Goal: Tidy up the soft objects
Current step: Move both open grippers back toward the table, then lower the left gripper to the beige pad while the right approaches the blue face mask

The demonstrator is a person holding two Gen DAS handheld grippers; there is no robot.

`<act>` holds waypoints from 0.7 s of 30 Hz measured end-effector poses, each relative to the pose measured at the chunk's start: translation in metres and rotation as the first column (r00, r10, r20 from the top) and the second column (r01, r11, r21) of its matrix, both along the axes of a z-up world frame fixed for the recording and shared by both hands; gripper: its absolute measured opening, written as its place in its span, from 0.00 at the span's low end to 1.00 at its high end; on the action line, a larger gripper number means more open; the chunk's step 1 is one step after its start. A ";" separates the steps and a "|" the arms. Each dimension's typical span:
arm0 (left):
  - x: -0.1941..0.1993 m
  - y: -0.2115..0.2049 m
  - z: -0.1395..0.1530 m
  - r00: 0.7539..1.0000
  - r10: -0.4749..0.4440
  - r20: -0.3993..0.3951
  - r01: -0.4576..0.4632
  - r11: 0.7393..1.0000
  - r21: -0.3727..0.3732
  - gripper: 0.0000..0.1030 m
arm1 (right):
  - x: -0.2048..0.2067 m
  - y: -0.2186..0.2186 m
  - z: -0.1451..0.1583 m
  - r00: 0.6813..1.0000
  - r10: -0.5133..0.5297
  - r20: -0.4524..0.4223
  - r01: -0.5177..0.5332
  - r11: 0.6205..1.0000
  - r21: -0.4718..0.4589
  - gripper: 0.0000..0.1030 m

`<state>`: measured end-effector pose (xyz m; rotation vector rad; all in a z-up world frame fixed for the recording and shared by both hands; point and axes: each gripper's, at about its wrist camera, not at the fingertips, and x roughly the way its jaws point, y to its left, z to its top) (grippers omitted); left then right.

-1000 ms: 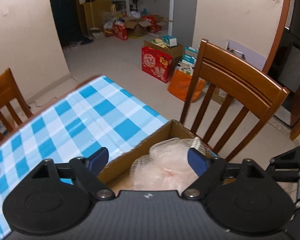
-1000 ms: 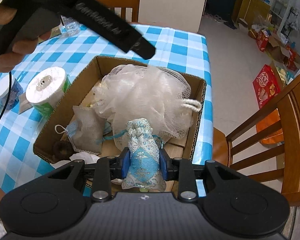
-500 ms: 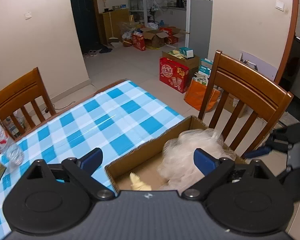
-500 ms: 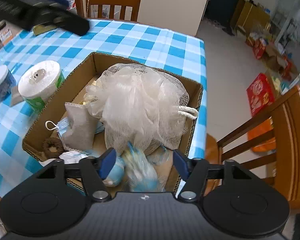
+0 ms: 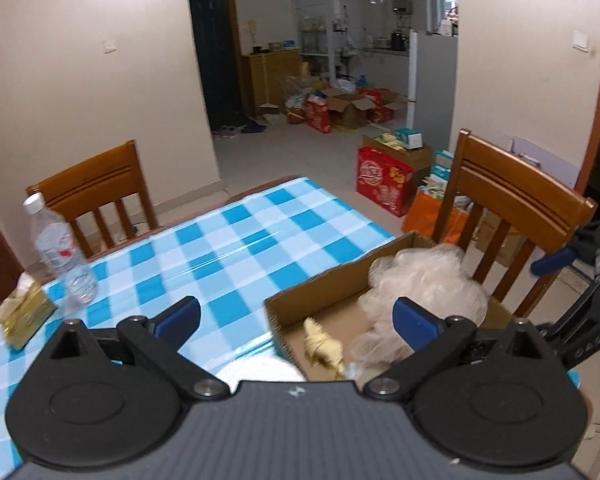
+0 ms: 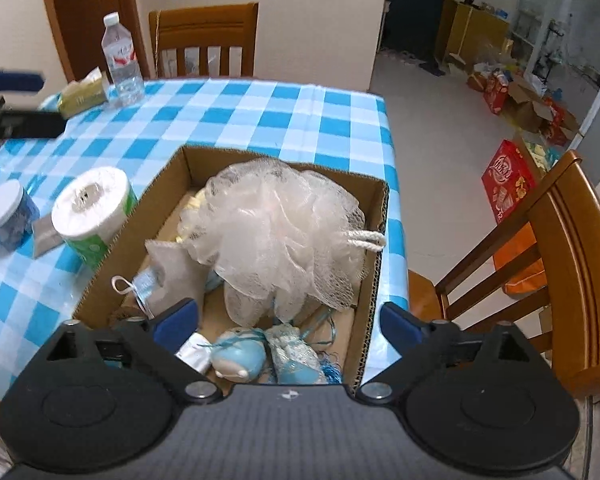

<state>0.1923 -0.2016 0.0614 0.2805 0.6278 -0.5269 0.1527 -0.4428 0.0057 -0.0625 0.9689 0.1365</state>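
Both tools opening, empty; frilly mesh puff fills corrugated box, perhaps resting on pouches.

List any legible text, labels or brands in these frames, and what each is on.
None can be read.
Water bottle label: red and white print, too blurred.
Red carton on the floor: large characters, too blurred.
Tissue pack: no print resolvable.
Small tub: pattern only.
Toilet paper roll wrapper: green, nothing legible.
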 end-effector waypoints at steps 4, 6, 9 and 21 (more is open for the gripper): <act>-0.012 0.016 -0.008 1.000 0.020 -0.005 -0.020 1.000 0.014 0.99 | -0.005 0.010 0.005 1.000 -0.018 0.024 0.017 1.000 0.023 1.00; -0.017 0.025 -0.013 0.999 0.035 -0.017 -0.034 0.999 0.011 0.99 | -0.007 0.016 0.005 0.999 -0.031 0.026 0.030 0.999 0.029 1.00; -0.023 0.037 -0.019 0.998 0.056 -0.020 -0.056 0.998 0.011 0.99 | -0.009 0.024 0.006 0.998 -0.053 0.027 0.052 0.998 0.037 1.00; -0.034 0.107 -0.038 0.986 0.138 -0.094 -0.141 0.989 -0.031 0.99 | -0.018 0.084 0.017 0.990 -0.122 0.071 0.116 0.990 0.081 1.00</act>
